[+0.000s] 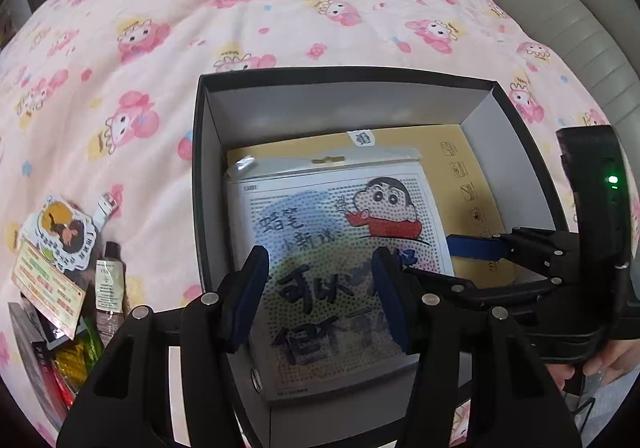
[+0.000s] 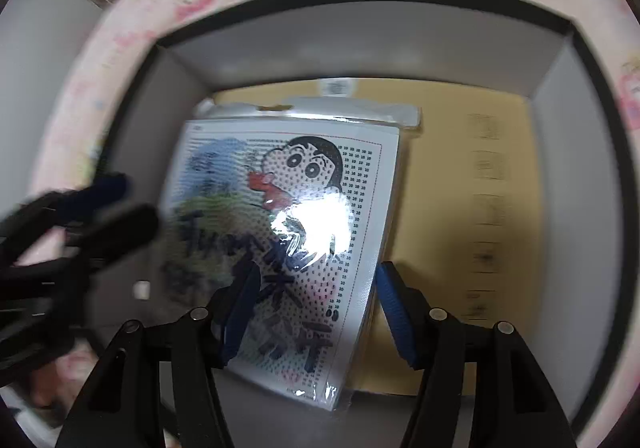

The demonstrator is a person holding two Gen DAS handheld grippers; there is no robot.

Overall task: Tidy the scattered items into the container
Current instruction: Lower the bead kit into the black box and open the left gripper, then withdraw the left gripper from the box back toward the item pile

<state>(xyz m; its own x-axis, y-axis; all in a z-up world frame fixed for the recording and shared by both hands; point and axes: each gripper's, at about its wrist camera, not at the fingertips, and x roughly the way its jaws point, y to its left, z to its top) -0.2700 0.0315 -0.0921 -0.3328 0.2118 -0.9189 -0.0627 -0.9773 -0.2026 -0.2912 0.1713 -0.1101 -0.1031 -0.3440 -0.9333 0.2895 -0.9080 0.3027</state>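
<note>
A black-rimmed box [image 1: 199, 168] with grey inner walls stands on the bed. Inside it a plastic-wrapped cartoon bead-board pack [image 1: 320, 208] lies on a yellow flat carton [image 1: 440, 156]. My left gripper [image 1: 320, 296] hovers over the pack's near half, open, its pads clear of it. In the right wrist view the pack [image 2: 288, 176] rests slanted in the box [image 2: 360, 44]. My right gripper [image 2: 318, 312] is open over the pack's near right corner, the right pad standing off its edge. Each gripper shows in the other's view, the right gripper [image 1: 460, 256] and the blurred left gripper [image 2: 120, 204].
Left of the box on the pink cartoon quilt [image 1: 280, 8] lie a character sticker card [image 1: 60, 232], a yellow-green card [image 1: 48, 284], a small bottle [image 1: 108, 284], bright packets [image 1: 76, 364] and a dark box [image 1: 28, 344]. A hand [image 1: 608, 364] holds the right gripper's handle.
</note>
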